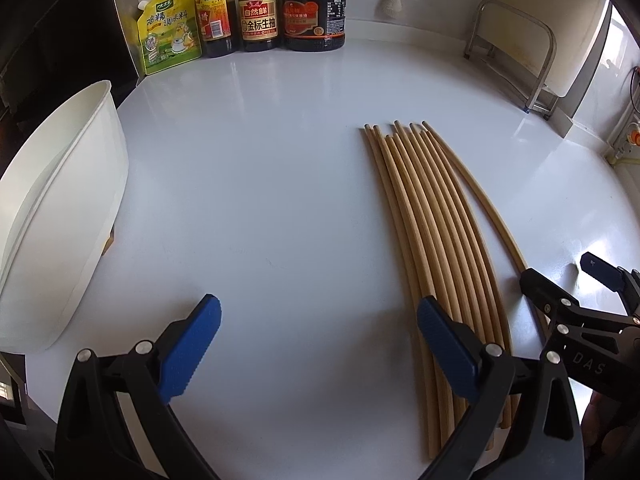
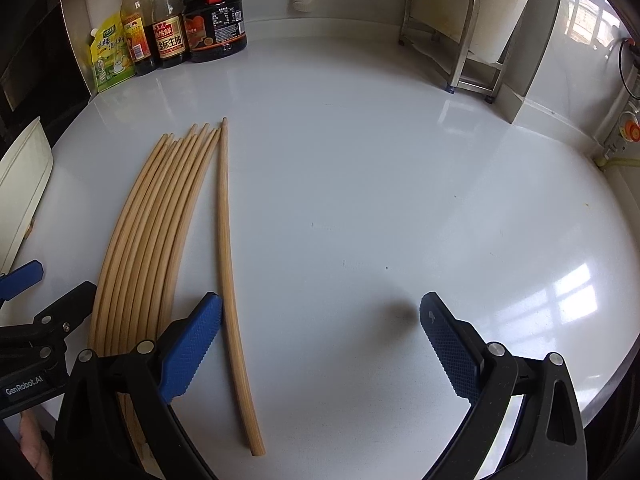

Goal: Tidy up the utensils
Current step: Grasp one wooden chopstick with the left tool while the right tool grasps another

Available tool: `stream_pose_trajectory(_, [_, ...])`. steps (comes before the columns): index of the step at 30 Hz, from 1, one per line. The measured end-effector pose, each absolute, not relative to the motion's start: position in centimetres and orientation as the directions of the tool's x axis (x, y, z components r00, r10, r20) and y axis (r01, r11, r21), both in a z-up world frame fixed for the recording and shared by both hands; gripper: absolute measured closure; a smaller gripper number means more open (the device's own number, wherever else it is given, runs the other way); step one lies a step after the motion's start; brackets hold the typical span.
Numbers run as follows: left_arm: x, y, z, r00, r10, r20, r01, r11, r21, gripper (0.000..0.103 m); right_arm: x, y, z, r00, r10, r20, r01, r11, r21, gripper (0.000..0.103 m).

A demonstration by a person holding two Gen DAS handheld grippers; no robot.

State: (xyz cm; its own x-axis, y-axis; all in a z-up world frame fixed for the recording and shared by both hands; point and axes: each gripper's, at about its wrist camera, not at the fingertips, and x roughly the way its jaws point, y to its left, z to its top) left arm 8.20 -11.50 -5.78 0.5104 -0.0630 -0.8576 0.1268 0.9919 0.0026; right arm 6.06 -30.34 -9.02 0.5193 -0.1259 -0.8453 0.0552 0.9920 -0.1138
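Several wooden chopsticks [image 1: 432, 232] lie side by side on the white counter, tips pointing away; they also show in the right wrist view [image 2: 152, 220]. One single chopstick [image 2: 228, 260] lies slightly apart on their right; it also shows in the left wrist view [image 1: 484, 200]. My left gripper [image 1: 320, 344] is open and empty, its right finger over the near ends of the bundle. My right gripper [image 2: 320, 344] is open and empty, the single chopstick just inside its left finger [image 2: 192, 344]. A white container [image 1: 60, 208] stands at the left.
Sauce bottles [image 1: 256, 4] and a yellow seasoning pouch [image 1: 168, 28] line the back wall. A metal rack [image 1: 516, 52] stands at the back right. The right gripper shows at the right edge of the left wrist view [image 1: 560, 280].
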Motion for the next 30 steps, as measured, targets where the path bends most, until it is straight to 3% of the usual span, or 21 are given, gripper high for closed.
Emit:
stream_pose_trajectory(22, [9.2,-11.8,-6.3,0.504,-0.011,-0.864,0.094,0.995,0.042,0.005,6.4,-29.6,-8.9,0.536,-0.147,-0.832,0.032,0.988,-0.154,0.009])
stream_pose_trajectory(30, [10.7,-11.5,-6.4,0.481,-0.044,-0.875,0.097,0.995,0.003,0.007,7.5,-29.0,-9.1,0.561,-0.113,-0.820,-0.016,0.989,-0.147,0.009])
